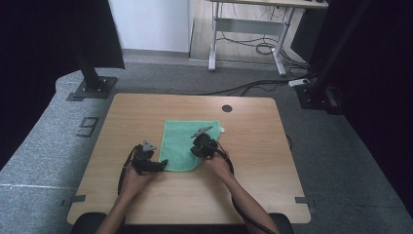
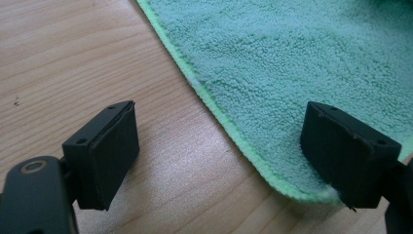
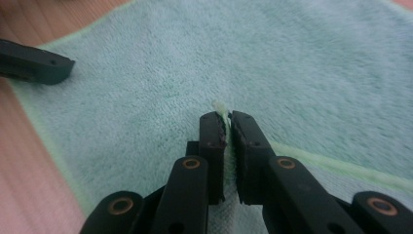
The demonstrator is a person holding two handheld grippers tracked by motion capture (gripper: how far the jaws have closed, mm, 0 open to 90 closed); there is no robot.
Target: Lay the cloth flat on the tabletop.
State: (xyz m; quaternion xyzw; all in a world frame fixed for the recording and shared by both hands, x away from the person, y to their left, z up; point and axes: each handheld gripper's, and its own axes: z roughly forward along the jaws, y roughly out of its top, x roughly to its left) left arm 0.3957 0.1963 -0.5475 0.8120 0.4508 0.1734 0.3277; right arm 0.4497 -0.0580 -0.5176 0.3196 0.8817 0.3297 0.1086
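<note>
Holds the near right corner of the green cloth (image 1: 181, 139) in the right gripper (image 1: 197, 153), fingers (image 3: 248, 141) pressed together on it, with a tuft of the hem sticking up between the tips. Hovers the left gripper (image 1: 163, 164) at the near left corner with fingers (image 2: 114, 146) wide apart: one over bare wood, the other over the cloth, the light green hem running between them, nothing pinched.

For the coming move, judged to be a pinch on that second corner: lies dead ahead of the left fingers, just below them and between them, so probably needs only a small drop and a close. No reaching across, since each corner already has its own hand beside it. Near edge runs from one gripper to the other; slightly longer side runs away from the person toward the far edge of the surface (image 1: 253, 161).

Otherwise flat and unfolded, at the middle of the light wooden surface, with a small white tag (image 1: 221, 129) at the far right corner and a round dark cable hole (image 1: 227, 108) beyond it, apart from the cloth.

Around: grey carpet (image 1: 44, 151), black post bases (image 1: 92, 87), a white-legged desk (image 1: 248, 29) with loose cables behind.
</note>
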